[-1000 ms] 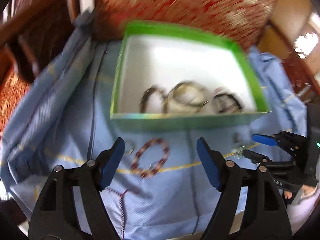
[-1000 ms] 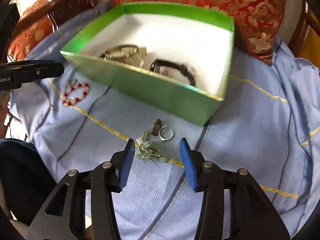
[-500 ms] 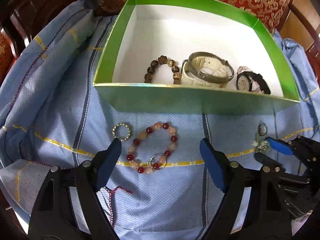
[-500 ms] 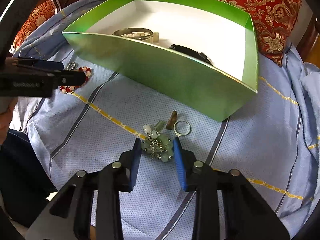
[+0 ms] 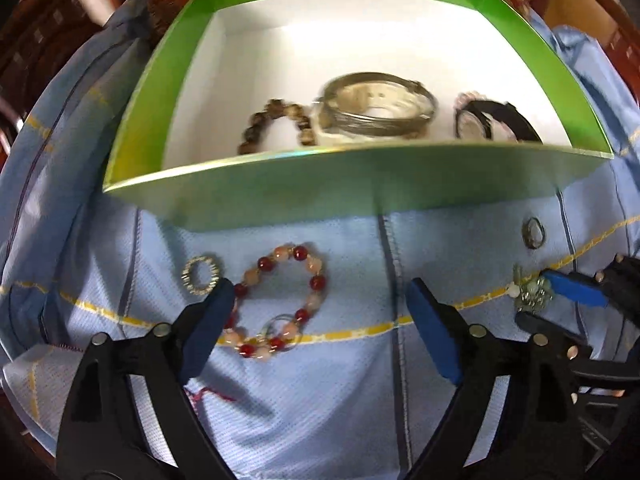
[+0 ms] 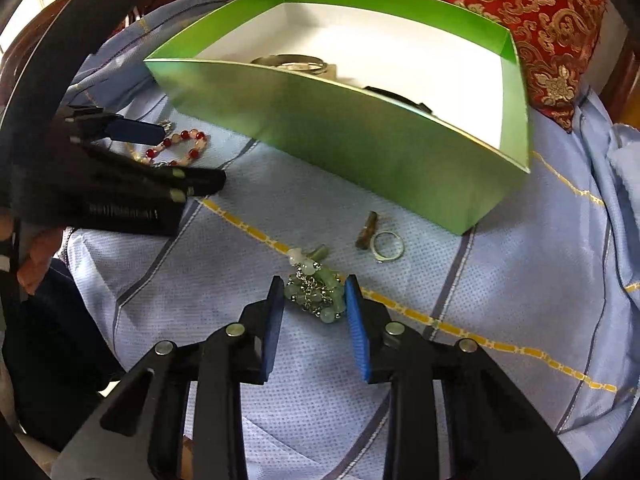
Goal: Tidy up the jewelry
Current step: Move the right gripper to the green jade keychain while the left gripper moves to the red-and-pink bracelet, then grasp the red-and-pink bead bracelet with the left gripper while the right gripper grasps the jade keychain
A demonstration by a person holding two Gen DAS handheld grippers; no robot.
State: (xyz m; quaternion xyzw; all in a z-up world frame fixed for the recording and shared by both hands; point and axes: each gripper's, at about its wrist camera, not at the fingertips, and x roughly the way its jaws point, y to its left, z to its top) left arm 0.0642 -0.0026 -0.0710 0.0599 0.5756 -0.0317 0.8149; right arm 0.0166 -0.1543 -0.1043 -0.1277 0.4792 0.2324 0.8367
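A red-and-peach bead bracelet (image 5: 318,280) lies on the blue cloth in front of the green box (image 5: 360,184). My left gripper (image 5: 320,308) hangs over it with its jaws opening; the bracelet sits between them, untouched apart from the left pad overlapping its edge. A small sparkly ring (image 5: 201,276) lies just left of it. In the right wrist view my right gripper (image 6: 314,296) is shut on a pale green bead cluster (image 6: 316,292) resting on the cloth. The left gripper (image 6: 192,156) shows at far left there, over the red bracelet (image 6: 176,142).
Inside the box lie a brown bead bracelet (image 5: 276,124), a silver bangle (image 5: 376,112) and a black watch (image 5: 492,124). A silver ring (image 6: 387,246) and a small brown piece (image 6: 367,230) lie beyond the green cluster. A red brocade cushion (image 6: 540,12) stands behind the box.
My left gripper has come down closer to the red bracelet and its jaws have spread wider. The right jaws have closed in onto the green bead cluster.
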